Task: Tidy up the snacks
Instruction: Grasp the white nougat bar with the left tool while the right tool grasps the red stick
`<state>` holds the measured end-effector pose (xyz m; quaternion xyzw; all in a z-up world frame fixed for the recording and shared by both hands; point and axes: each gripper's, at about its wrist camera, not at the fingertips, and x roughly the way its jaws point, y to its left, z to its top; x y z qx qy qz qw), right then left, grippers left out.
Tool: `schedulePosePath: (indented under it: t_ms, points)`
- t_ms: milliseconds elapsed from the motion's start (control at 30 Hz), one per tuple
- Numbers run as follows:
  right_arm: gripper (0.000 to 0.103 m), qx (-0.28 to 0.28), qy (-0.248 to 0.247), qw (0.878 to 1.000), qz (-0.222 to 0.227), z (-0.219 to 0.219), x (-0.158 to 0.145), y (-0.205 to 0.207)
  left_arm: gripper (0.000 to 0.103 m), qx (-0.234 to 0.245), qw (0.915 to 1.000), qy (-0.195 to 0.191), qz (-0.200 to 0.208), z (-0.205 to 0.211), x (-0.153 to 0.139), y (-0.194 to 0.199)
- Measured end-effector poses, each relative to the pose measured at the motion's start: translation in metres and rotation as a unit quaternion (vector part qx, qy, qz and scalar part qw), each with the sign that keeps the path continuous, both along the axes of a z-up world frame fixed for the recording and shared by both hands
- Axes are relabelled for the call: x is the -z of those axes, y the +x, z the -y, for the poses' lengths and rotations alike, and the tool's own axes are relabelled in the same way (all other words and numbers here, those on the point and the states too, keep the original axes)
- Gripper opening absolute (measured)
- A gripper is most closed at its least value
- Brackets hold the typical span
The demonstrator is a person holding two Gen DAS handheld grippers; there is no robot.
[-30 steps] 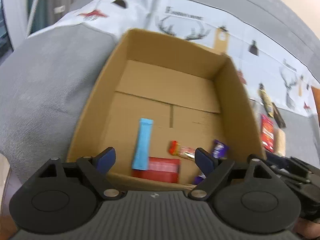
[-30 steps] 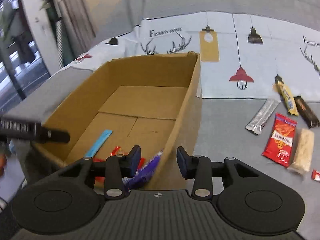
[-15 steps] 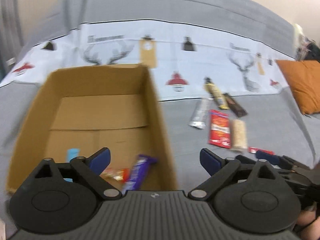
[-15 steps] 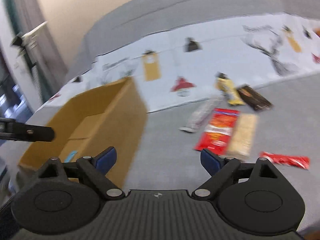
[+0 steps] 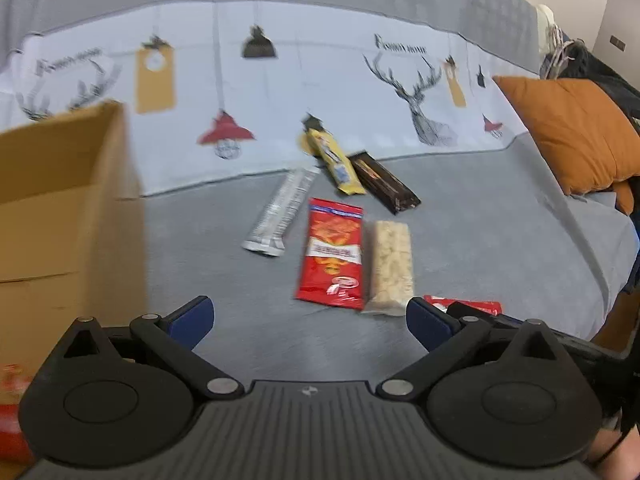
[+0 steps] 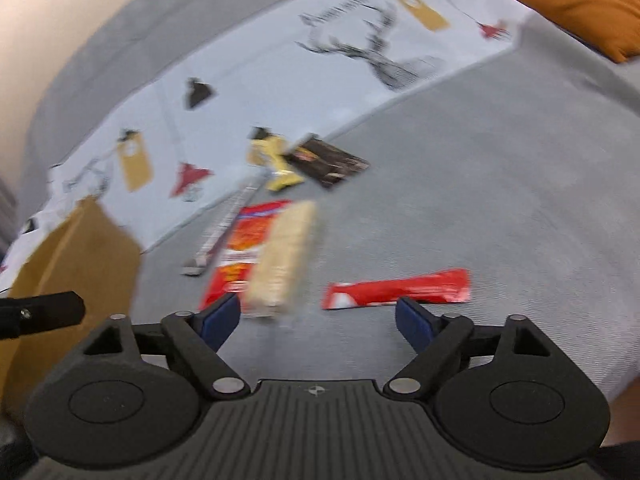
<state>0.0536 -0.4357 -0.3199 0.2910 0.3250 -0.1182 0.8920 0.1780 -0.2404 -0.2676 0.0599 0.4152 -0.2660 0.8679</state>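
A cardboard box (image 5: 60, 216) stands at the left on the grey bed; it also shows in the right wrist view (image 6: 80, 248). Loose snacks lie to its right: a silver bar (image 5: 282, 214), a red packet (image 5: 334, 252), a pale rice bar (image 5: 390, 266), a yellow bar (image 5: 332, 160), a dark brown bar (image 5: 384, 182) and a long red stick pack (image 6: 396, 288). My left gripper (image 5: 308, 322) is open and empty, just short of the red packet. My right gripper (image 6: 318, 320) is open and empty, close to the rice bar (image 6: 284, 256) and the red stick pack.
An orange pillow (image 5: 572, 132) lies at the right. A white printed cloth (image 5: 280, 92) covers the bed behind the snacks. The other gripper's tip (image 6: 40, 314) shows at the left of the right wrist view.
Both grippers have swung right, from over the box to the loose snacks. My right gripper dropped the purple bar into the box and opened wide.
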Motion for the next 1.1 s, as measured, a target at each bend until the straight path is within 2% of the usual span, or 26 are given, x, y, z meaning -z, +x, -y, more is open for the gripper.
schedulePosePath:
  t_ms: [100,200,300,333,400,500,533,700,767,800,867,967,1100]
  points:
    - [0.085,0.028,-0.013,0.999,-0.030,0.008,0.010,0.003,0.102,0.024,0.9996,-0.005,-0.015,0.022,0.016,0.008]
    - [0.085,0.044,0.017,0.998,-0.033,0.020,0.021,0.003,0.101,0.051,0.9986,-0.006,-0.012,0.048,0.031,0.014]
    - [0.086,0.046,0.027,0.998,-0.024,0.031,0.025,0.007,0.091,0.071,0.9975,0.000,-0.005,0.070,0.047,0.021]
    - [0.086,0.040,0.031,0.998,-0.023,0.035,0.026,0.010,0.087,0.076,0.9971,-0.009,-0.007,0.075,0.053,0.025]
    - [0.079,0.035,0.018,0.999,-0.029,0.040,0.027,0.019,0.082,0.078,0.9961,-0.027,-0.032,0.083,0.065,0.038]
    - [0.065,0.031,0.005,0.999,-0.033,0.046,0.027,0.029,0.073,0.077,0.9960,-0.018,-0.043,0.094,0.075,0.048]
    - [0.062,0.030,-0.003,0.999,-0.035,0.045,0.027,0.030,0.068,0.078,0.9960,-0.011,-0.042,0.097,0.077,0.048]
    - [0.056,0.012,-0.030,0.999,-0.043,0.038,0.026,0.038,0.053,0.087,0.9957,0.015,-0.028,0.101,0.080,0.043]
    - [0.049,0.008,-0.038,0.998,-0.044,0.035,0.026,0.040,0.042,0.092,0.9950,0.023,-0.030,0.100,0.078,0.040]
    - [0.045,0.004,-0.046,0.998,-0.047,0.033,0.026,0.041,0.042,0.094,0.9947,0.026,-0.033,0.099,0.078,0.039]
    - [0.024,-0.002,-0.056,0.997,-0.051,0.031,0.026,0.042,0.041,0.086,0.9950,0.032,-0.039,0.095,0.076,0.034]
    - [0.021,-0.018,-0.042,0.998,-0.047,0.032,0.026,0.040,0.041,0.071,0.9952,0.024,-0.063,0.080,0.075,0.028]
    - [0.015,-0.116,-0.038,0.991,-0.055,0.014,0.023,0.041,0.041,0.061,0.9959,0.023,-0.062,0.060,0.069,0.009]
